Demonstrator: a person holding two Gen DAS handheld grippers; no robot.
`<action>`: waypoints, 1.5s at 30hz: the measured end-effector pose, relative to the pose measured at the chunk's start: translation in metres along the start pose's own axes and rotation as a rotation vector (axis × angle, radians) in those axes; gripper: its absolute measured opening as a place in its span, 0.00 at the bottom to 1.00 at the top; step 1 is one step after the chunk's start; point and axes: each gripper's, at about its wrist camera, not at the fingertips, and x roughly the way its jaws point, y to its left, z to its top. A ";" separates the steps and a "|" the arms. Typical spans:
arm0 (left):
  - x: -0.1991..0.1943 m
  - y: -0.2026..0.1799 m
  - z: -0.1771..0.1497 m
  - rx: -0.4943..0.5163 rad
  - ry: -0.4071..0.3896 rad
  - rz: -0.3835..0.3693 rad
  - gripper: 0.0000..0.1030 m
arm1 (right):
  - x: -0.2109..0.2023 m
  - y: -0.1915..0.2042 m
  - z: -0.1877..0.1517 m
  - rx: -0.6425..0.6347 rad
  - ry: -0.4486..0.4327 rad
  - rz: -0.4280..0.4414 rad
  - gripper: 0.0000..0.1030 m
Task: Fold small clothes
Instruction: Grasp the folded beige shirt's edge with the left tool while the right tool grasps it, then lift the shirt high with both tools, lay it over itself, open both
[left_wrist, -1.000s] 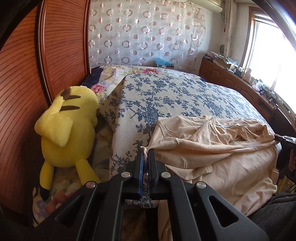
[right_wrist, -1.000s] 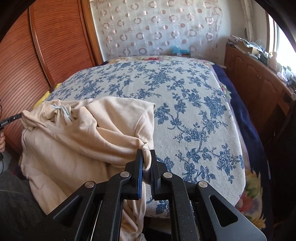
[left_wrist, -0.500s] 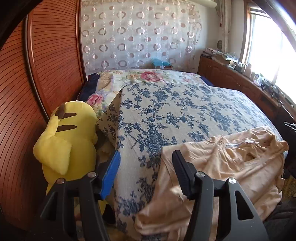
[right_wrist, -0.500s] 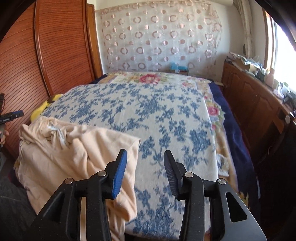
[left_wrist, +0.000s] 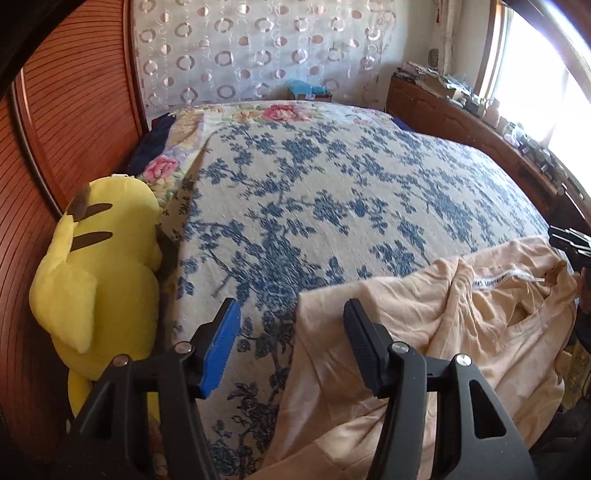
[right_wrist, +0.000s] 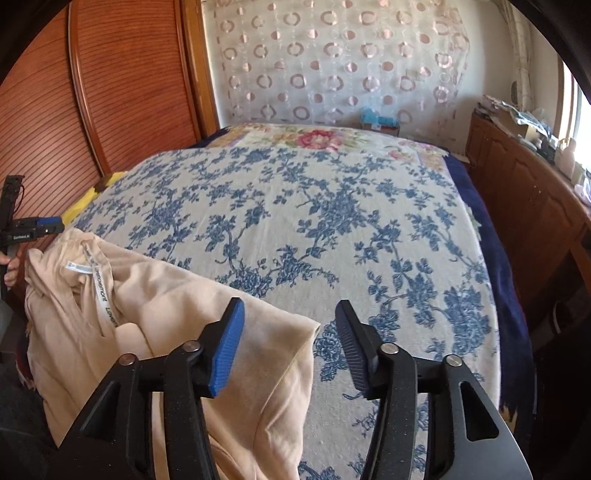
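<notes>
In the left wrist view a yellow plush toy (left_wrist: 99, 273) lies at the left edge against the wooden wardrobe door (left_wrist: 70, 122), beside the bed (left_wrist: 332, 192) with its blue-flowered cover. The left hand-held gripper (left_wrist: 291, 325) sits at lower centre, its jaws having just been opening and now released, nothing between them; the beige garment (left_wrist: 461, 332) lies crumpled at the lower right on the bed's near edge, its corner just under the right-hand finger. In the right wrist view the garment (right_wrist: 147, 325) fills the lower left, its printed neck tape showing. The right hand-held gripper (right_wrist: 288, 325), jaws just opened and released, hovers above the garment's right corner, not pressing it.
</notes>
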 end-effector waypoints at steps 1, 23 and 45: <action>0.003 -0.002 -0.002 0.007 0.010 0.000 0.56 | 0.004 0.000 -0.001 0.003 0.016 0.006 0.53; 0.001 -0.029 -0.001 0.054 0.040 -0.084 0.01 | 0.019 0.010 -0.010 0.015 0.122 0.083 0.11; -0.280 -0.047 0.061 0.084 -0.657 -0.120 0.00 | -0.246 0.029 0.082 -0.048 -0.467 0.059 0.06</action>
